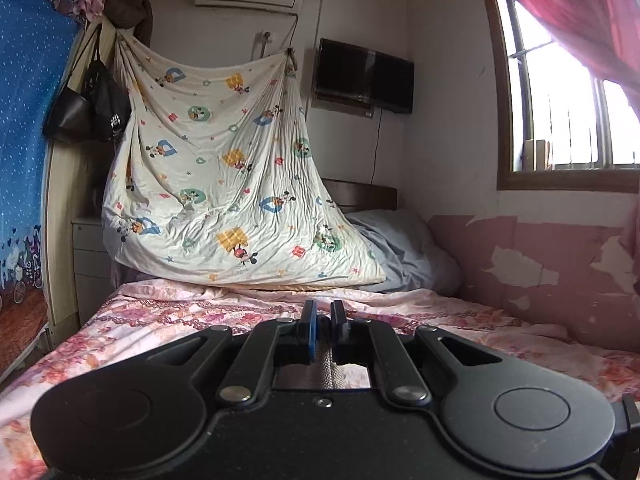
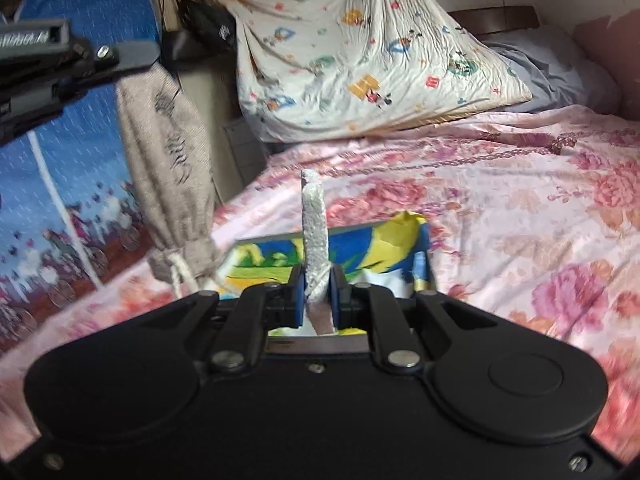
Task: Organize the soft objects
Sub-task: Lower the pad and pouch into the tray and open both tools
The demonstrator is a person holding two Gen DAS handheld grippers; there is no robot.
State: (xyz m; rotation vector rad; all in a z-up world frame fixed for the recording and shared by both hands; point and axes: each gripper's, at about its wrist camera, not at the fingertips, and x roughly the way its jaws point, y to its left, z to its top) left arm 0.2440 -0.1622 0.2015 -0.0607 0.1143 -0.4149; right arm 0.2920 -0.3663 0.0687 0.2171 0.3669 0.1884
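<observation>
My left gripper (image 1: 323, 312) is shut on beige woven cloth (image 1: 325, 360) that shows between its fingers. In the right wrist view this left gripper (image 2: 136, 56) is at the upper left. A beige drawstring bag (image 2: 168, 160) hangs down from it, with its tied cord end (image 2: 180, 268) near the bed edge. My right gripper (image 2: 318, 276) is shut on a white textured strap (image 2: 314, 220) that sticks up past its fingers. Under it lies a blue, yellow and green printed bag (image 2: 360, 248) on the pink floral bedspread (image 2: 500, 220). Whether the strap belongs to that bag is hidden.
A cartoon-print sheet (image 1: 224, 168) hangs at the head of the bed over a grey pillow (image 1: 400, 248). Black bags (image 1: 88, 104) hang at the left beside a blue patterned curtain (image 1: 28, 120). A window (image 1: 568, 100) and a peeling pink wall (image 1: 540, 260) are at the right.
</observation>
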